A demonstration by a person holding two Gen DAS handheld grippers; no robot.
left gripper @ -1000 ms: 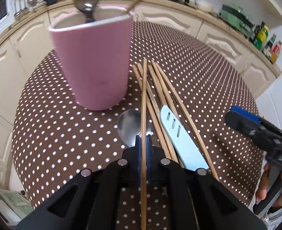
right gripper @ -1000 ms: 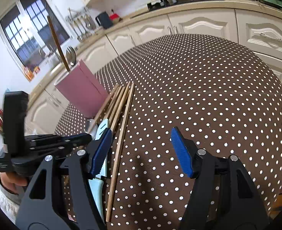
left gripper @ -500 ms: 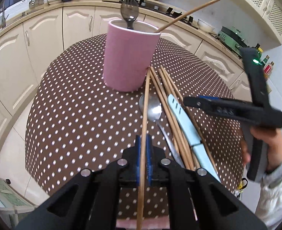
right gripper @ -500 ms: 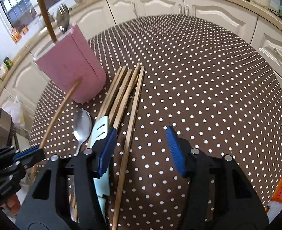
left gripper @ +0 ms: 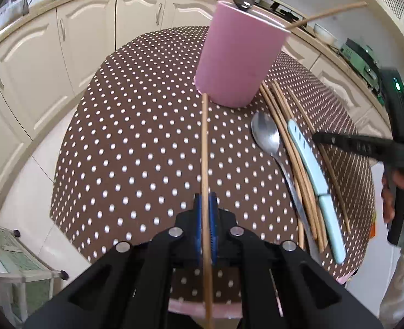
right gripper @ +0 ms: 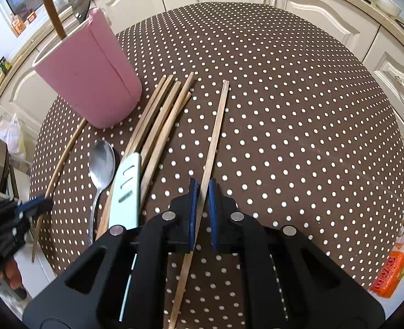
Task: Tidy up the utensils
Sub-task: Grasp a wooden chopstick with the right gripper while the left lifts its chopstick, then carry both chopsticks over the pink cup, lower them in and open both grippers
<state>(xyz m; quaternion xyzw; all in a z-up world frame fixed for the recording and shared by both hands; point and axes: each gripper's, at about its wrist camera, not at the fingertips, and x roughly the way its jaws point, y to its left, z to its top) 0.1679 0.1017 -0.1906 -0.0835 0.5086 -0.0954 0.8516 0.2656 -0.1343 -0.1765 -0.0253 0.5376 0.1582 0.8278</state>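
Both sets of fingers are clamping shut on a chopstick: the left gripper [left gripper: 206,223] is pointing its chopstick [left gripper: 204,148] lengthwise straight ahead at the pink cup [left gripper: 237,54]; the right gripper [right gripper: 202,211], jaws just closing, is gripping the lone chopstick [right gripper: 215,134], cup ahead-left.

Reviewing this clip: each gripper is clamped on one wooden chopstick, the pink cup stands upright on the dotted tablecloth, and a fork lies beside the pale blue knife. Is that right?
Not quite: the piece lying beside the pale blue knife is a spoon, not a fork, as the right wrist view shows. The rest holds: the left gripper and right gripper each clamp one wooden chopstick, and the pink cup stands upright on the dotted tablecloth.
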